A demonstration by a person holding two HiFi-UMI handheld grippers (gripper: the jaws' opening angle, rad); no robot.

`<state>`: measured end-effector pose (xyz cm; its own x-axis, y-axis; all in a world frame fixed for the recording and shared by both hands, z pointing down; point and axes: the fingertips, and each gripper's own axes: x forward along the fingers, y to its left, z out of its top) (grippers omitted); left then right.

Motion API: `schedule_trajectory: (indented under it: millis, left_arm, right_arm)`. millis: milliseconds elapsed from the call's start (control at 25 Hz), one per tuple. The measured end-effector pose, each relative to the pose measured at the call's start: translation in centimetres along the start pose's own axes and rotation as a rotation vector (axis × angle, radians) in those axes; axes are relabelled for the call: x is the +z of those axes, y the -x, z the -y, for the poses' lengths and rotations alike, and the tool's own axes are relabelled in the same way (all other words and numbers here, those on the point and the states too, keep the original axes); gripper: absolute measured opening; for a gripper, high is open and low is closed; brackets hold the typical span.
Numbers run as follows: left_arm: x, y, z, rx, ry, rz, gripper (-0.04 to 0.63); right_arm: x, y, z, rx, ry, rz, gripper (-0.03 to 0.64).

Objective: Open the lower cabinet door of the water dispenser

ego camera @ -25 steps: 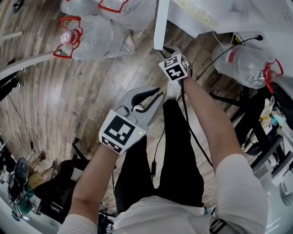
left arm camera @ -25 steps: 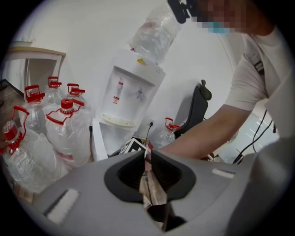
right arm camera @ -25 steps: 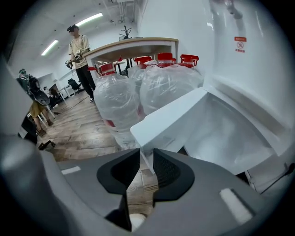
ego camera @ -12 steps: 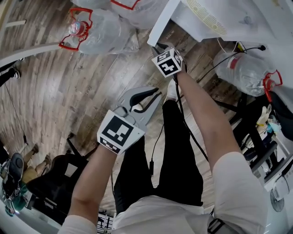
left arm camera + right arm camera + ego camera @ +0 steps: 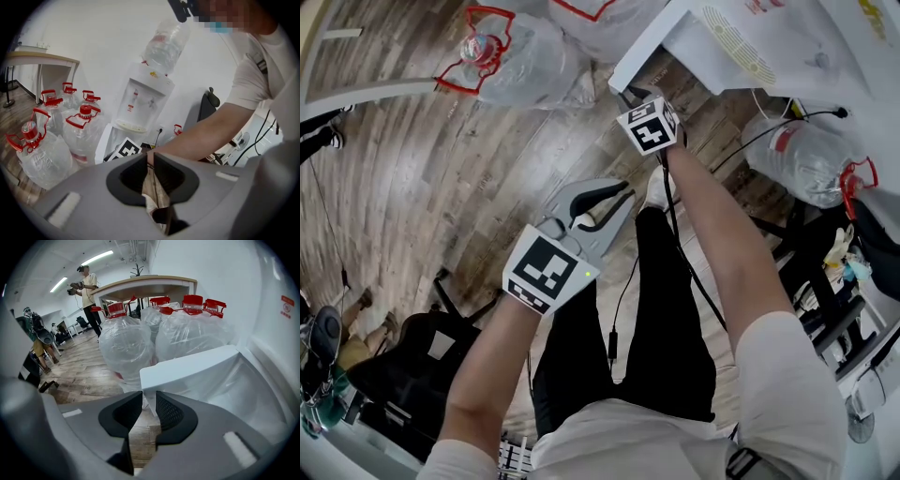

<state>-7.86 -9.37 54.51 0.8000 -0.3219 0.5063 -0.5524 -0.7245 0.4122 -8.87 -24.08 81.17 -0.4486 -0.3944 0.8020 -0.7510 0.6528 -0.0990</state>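
We are clamping the right gripper (image 5: 149, 399) on the free edge of the lower cabinet door (image 5: 201, 369), whose white corner is running down between the two black pads just above the centre of the right gripper view. We are carrying the left gripper (image 5: 150, 161) with its jaws narrowly apart on nothing, only trouser leg and floor showing through the slit. In the head view the door is sticking out as a white slab at the upper centre, already swung well away from the front of the water dispenser (image 5: 140, 101), so we are judging the opening largely made. We are expecting this panel to be light, stiff moulded plastic on a side hinge, swinging with little resistance. Its glossy skin is likely to slide in the pads, so we are favouring a bite on the outer edge, far from the hinge, and a pull along the door's arc instead of straight back. Beyond the door, wrapped water jugs (image 5: 124, 348) with red handles are crowding just beside it, leaving little room for the swing. Everything is standing on a wooden plank floor (image 5: 441, 187), with a pale table (image 5: 145, 284) behind the jugs and another person (image 5: 86, 284) standing at the upper left of the right gripper view.
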Motion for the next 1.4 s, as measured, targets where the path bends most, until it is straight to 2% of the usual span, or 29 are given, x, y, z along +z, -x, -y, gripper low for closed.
schedule_trajectory:
  millis: [280, 520, 840, 1160, 1400]
  left_arm:
    - [0.2, 1.2, 0.6, -0.009, -0.015, 0.006, 0.052]
    - [1.5, 3.2, 2.3, -0.029, -0.043, 0.008, 0.052]
    - [4.8, 7.9, 6.2, -0.078, -0.075, 0.026, 0.052]
    - [6.2, 14.3, 11.1, -0.16, -0.052, 0.028, 0.052]
    - [7.5, 18.8, 13.8, -0.159, -0.116, 0.017, 0.051]
  right_arm:
    - [0.3, 1.8, 0.0, -0.015, -0.013, 0.009, 0.091]
    - [0.2, 6.6, -0.9, -0.028, -0.053, 0.017, 0.089]
    - [-1.0, 17.8, -4.1, -0.04, -0.145, 0.053, 0.067]
    - [2.2, 32.4, -9.1, -0.079, -0.254, 0.189, 0.025]
    - [5.1, 42.2, -13.9, -0.088, -0.271, 0.269, 0.002]
